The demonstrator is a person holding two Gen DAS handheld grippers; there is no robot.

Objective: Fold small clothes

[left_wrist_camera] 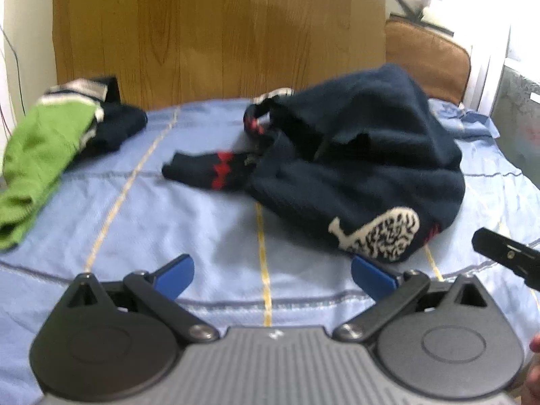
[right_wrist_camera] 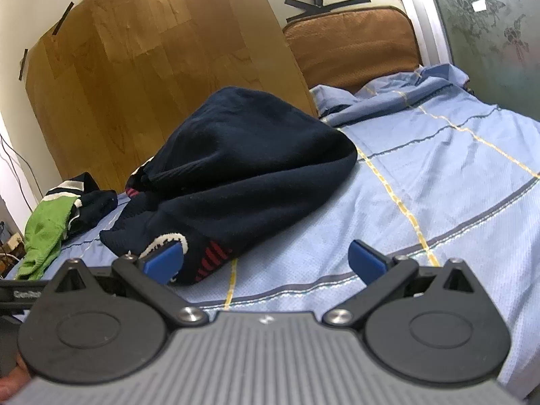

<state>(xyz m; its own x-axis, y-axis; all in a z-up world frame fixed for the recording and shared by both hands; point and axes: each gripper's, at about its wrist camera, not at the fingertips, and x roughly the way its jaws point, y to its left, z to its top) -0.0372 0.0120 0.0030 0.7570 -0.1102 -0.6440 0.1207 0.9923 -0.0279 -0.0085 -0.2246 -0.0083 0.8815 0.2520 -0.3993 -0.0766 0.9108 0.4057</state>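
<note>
A crumpled navy sweater [left_wrist_camera: 364, 168] with red zigzag trim and a white patterned patch lies in a heap on the blue bedsheet [left_wrist_camera: 168, 222]. It also shows in the right wrist view [right_wrist_camera: 243, 175]. My left gripper [left_wrist_camera: 271, 270] is open and empty, just short of the sweater's near edge. My right gripper [right_wrist_camera: 266, 260] is open and empty, its left finger [right_wrist_camera: 162, 260] right at the sweater's red-striped hem. The right gripper's tip [left_wrist_camera: 506, 256] shows at the right edge of the left wrist view.
A green and navy striped garment [left_wrist_camera: 44, 155] lies bunched at the far left of the bed; it also shows in the right wrist view [right_wrist_camera: 44, 236]. A wooden board [left_wrist_camera: 219, 33] stands behind the bed. A brown cushion [right_wrist_camera: 351, 44] leans at the head.
</note>
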